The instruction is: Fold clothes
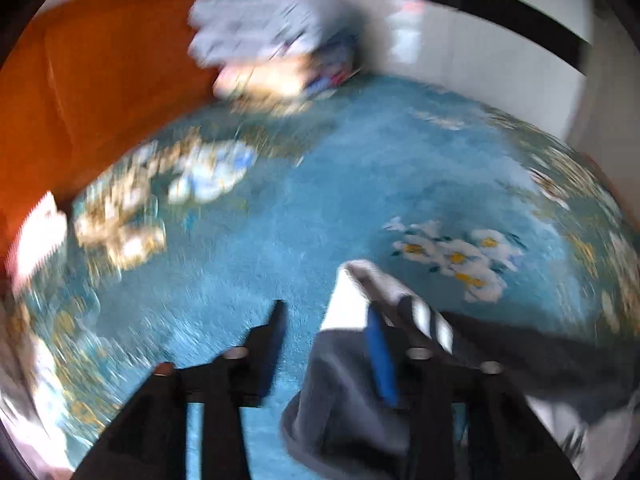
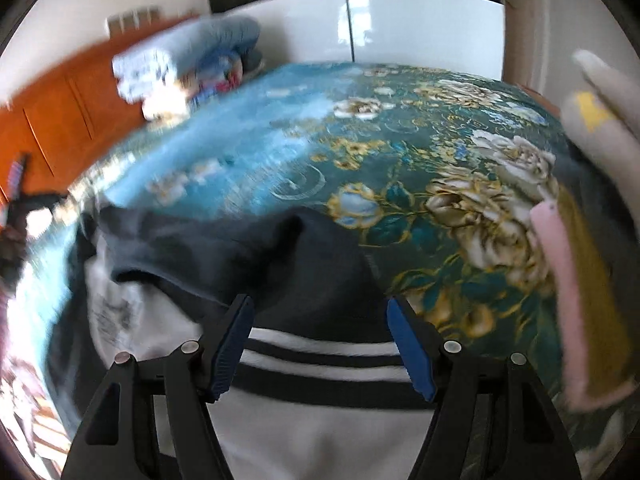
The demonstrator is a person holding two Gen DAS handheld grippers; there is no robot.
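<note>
A dark navy and white garment with black-and-white striped trim lies on the blue floral bedspread. In the left wrist view my left gripper [image 1: 326, 316] has its jaws apart, and a fold of the garment [image 1: 352, 384] hangs over its right finger [image 1: 382, 356]. In the right wrist view my right gripper [image 2: 320, 312] is open above the garment [image 2: 256, 248], with the striped hem [image 2: 320, 354] between its fingers. The view is motion-blurred.
The floral bedspread [image 2: 400, 160] covers the bed. A pile of folded blue and patterned bedding [image 1: 272, 40] sits at the head, also in the right wrist view [image 2: 188, 64]. An orange wooden headboard [image 1: 100, 80] stands at the left. Pink and mustard clothes [image 2: 576, 280] lie at the right.
</note>
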